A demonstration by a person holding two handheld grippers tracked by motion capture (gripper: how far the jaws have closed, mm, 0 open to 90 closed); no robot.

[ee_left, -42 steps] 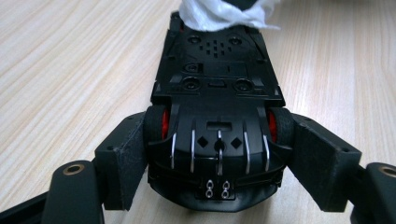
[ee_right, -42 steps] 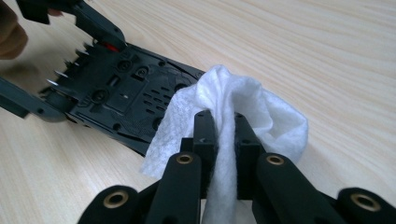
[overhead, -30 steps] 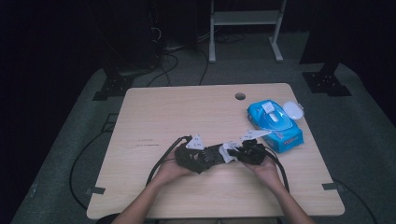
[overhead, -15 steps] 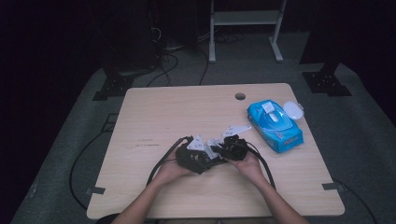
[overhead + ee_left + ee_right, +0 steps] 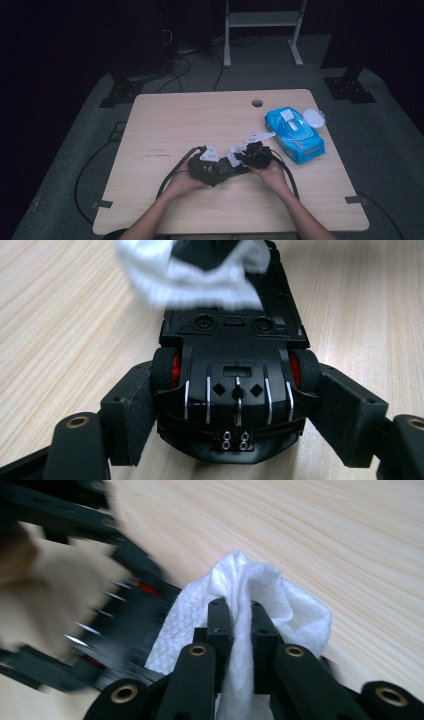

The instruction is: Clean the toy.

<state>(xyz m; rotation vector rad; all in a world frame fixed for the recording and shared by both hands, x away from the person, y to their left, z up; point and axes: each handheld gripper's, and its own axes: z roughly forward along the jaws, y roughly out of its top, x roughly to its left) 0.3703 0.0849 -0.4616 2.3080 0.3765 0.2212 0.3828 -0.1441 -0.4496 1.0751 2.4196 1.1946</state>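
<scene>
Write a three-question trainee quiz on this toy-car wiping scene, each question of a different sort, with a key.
1. True or false: the left claw grips the black toy car upside down.
2. What does the right claw pinch? A) white wipe B) sponge C) brush
3. Fill in: the blue wipe pack lies on the table with its lid ____.

Key: 1 true, its underside and red-hubbed wheels face up. 2 A, the white wipe. 3 open.
</scene>
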